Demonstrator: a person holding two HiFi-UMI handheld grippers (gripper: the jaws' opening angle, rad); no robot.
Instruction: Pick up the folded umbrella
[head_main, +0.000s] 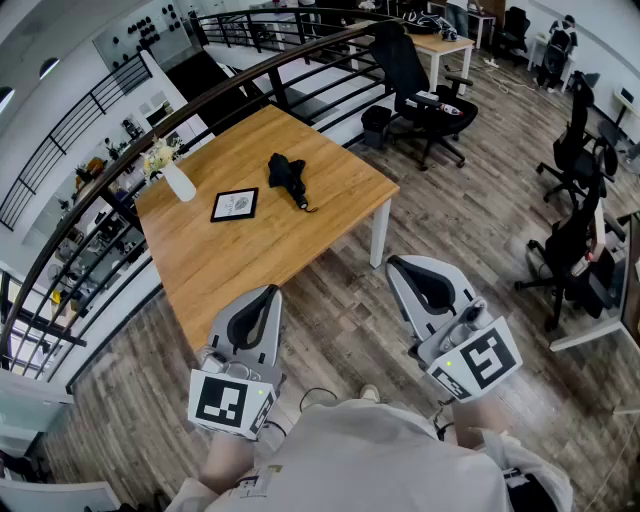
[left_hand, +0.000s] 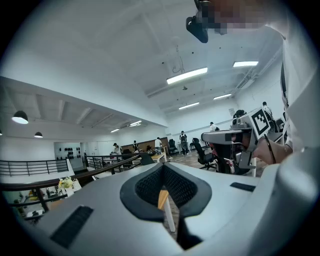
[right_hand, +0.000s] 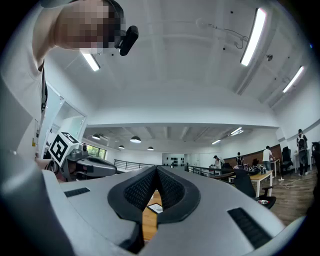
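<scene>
Folded umbrella (head_main: 288, 178) lies on wooden table (head_main: 250, 255), well apart from both grippers. Left gripper (head_main: 266, 292) clenched, empty. Right gripper (head_main: 396, 264) looks clenched too, empty. Both held near the body, likely a pre-reach pose.

Black folded umbrella (head_main: 288, 176) lies flat (strap trailing) on table.

Layout: on the desk (head_main: 255, 262), the folded umbrella (head_main: 288, 178) lies toward the far right, the picture frame (head_main: 235, 204) just left of it, and the vase (head_main: 179, 181) farther left beside the railing (head_main: 200, 100). The office chair (head_main: 420, 92) stands on the floor (head_main: 450, 235) beyond the desk's right corner.
</scene>
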